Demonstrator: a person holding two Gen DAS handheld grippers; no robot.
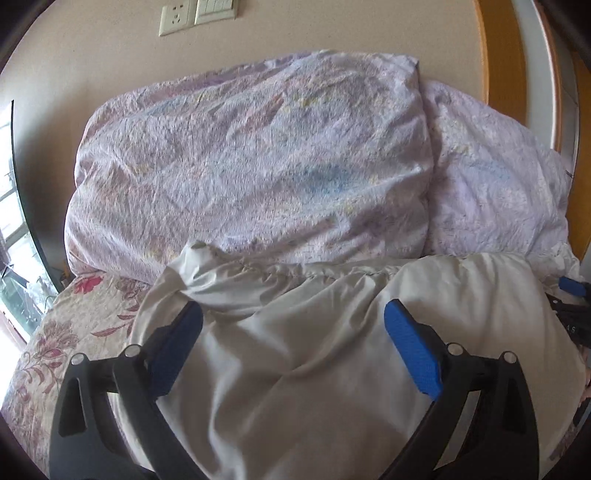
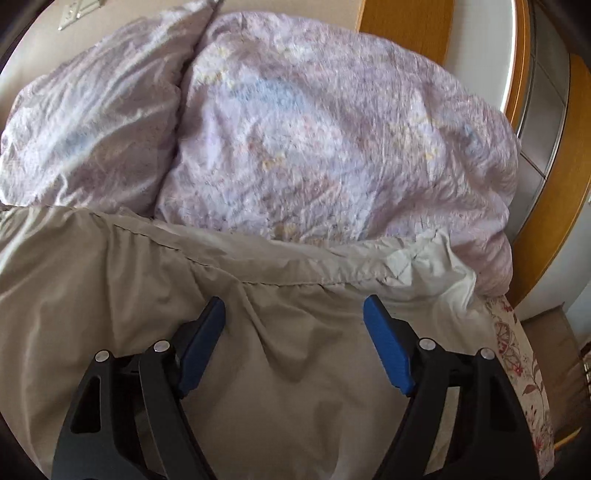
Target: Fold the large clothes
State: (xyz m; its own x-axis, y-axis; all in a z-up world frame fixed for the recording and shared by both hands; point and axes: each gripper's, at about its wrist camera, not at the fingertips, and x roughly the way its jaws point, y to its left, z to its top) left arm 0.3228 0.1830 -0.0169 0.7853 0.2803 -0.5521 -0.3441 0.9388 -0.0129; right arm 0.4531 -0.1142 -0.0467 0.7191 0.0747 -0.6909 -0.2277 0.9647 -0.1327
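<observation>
Both left gripper [image 1: 293, 325] and right gripper [image 2: 293, 317] jaws gape empty over grey garment [image 1: 295, 350].

Floral bed [image 1: 55, 332] bears grey garment [image 1: 295, 350]; lilac duvet [image 1: 240, 166] (crumpled).

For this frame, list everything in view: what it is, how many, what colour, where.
Garment: one, pale grey-beige, on the bed under both grippers, gathered hem toward the quilt.
Quilt: one, lilac with faint print, bunched in two mounds behind the garment, against the wall.
Bedsheet: one, cream with red flowers, showing at the bed's edges.
Wall plates: two, off-white, on the beige wall above the quilt.
Wooden frame: one, orange-brown, right of the quilt.
Window: one, bright, far left.
Left gripper: one, black with blue pads, open over the garment.
Right gripper: one, same colours, open over the garment.
</observation>
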